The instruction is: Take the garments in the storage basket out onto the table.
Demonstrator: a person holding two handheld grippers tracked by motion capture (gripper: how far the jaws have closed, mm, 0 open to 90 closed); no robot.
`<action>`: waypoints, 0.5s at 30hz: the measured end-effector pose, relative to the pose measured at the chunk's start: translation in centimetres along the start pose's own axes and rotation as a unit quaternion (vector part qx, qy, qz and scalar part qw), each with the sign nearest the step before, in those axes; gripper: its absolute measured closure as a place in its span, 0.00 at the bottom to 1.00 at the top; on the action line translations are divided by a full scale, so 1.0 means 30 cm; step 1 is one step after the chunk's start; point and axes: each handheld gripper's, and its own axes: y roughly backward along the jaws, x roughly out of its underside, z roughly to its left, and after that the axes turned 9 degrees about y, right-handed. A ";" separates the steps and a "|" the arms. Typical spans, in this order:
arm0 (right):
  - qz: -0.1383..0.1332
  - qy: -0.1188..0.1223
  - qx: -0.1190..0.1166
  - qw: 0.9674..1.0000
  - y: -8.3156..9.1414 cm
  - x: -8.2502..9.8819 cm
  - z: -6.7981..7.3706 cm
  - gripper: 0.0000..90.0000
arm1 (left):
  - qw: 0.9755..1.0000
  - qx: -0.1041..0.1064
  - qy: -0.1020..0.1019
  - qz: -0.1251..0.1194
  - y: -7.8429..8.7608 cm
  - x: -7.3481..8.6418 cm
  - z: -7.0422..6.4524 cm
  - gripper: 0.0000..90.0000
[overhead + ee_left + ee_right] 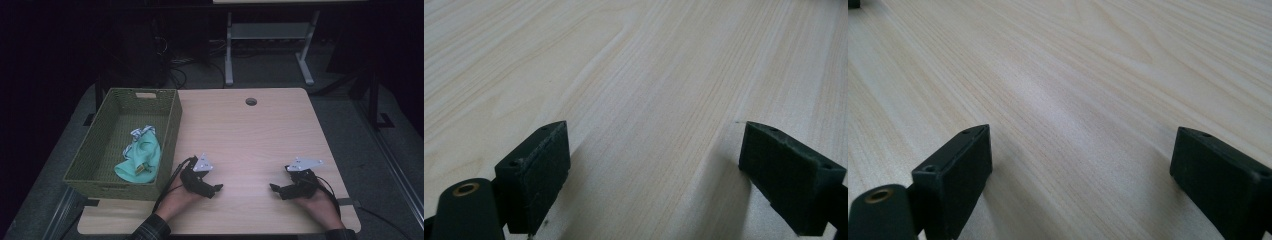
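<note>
Both grippers rest low on the bare table (260, 130), near edge, nothing between the jaws. Left gripper (216, 189) is released, jaws wide apart, pads over plain wood in the left gripper view (654, 165). Right gripper (274, 188) is likewise released, tips pointing left toward the other one; right gripper view (1083, 175) has wood grain between the pads

The nearest thing to work with is the green cloth (141, 157), lying in the green woven basket (170, 125) at the left of the table, toward its near right corner, with a white patterned bit (142, 131) at its far end. I can't tell if that's a second piece or part of the same cloth

I judge I'm at rest, nothing in hand. To go for the cloth I'd use the left gripper, lift over the basket wall, come straight down on the bunched middle, and pinch a fold, not the weave
</note>
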 end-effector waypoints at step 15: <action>0.000 0.000 0.000 1.000 0.000 0.000 0.000 0.11 | 0.999 0.012 0.022 0.028 0.015 -0.020 0.015 0.15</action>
